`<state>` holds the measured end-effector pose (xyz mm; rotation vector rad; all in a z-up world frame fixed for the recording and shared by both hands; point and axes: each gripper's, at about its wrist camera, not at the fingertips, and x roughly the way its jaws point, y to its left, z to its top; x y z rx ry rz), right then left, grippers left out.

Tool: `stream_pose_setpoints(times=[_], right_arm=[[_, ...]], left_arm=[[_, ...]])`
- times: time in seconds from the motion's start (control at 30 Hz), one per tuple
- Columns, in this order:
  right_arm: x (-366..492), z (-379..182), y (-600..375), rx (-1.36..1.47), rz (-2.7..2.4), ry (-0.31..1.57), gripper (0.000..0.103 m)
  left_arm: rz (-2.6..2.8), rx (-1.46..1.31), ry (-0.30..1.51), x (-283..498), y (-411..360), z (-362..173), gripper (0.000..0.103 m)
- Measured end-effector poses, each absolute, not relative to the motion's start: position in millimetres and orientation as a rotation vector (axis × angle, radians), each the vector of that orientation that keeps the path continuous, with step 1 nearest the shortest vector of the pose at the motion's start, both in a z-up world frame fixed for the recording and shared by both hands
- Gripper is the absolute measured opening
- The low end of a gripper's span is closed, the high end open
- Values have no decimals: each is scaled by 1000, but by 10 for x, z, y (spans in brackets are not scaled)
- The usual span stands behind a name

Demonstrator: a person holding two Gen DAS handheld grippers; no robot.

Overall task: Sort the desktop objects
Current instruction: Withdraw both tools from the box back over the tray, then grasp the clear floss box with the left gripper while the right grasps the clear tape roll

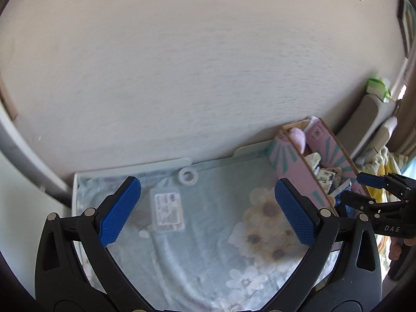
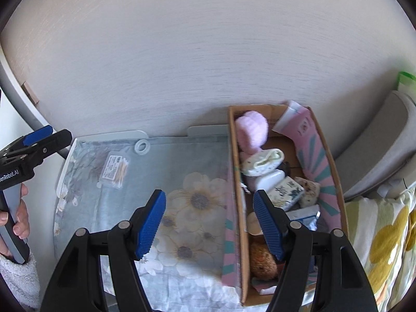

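A small white table (image 2: pixel 65 171) stands against the wall, covered by a pale blue cloth (image 2: pixel 166 171) printed with flowers. On the cloth, far left, lies a clear box of cotton swabs (image 2: pixel 114 167); a white ring (image 2: pixel 142 147) rests at the far edge. A cardboard box (image 2: pixel 235 171) (pink and teal outside) sits along the right side
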<state>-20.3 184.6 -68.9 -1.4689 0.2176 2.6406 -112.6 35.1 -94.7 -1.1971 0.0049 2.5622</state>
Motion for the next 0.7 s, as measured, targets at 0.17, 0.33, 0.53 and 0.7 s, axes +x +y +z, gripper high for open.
stream_pose_setpoints(times=[0.17, 0.33, 0.53, 0.7], right_arm=[[-324, -702, 1643, -1501, 2676, 197, 66], [-504, -815, 1486, -1561, 2718, 219, 66], [-977, -1123, 1279, -1644, 2755, 225, 66], [-1454, -1655, 1054, -1681, 2764, 221, 65]], left_arm=[[2620, -1216, 1, -1076, 52, -1028, 103], [2609, -1255, 12, -1056, -75, -1274, 103], [2600, -1284, 53, -1088, -37, -1770, 103], [2630, -1339, -4, -1292, -61, -2329, 102]])
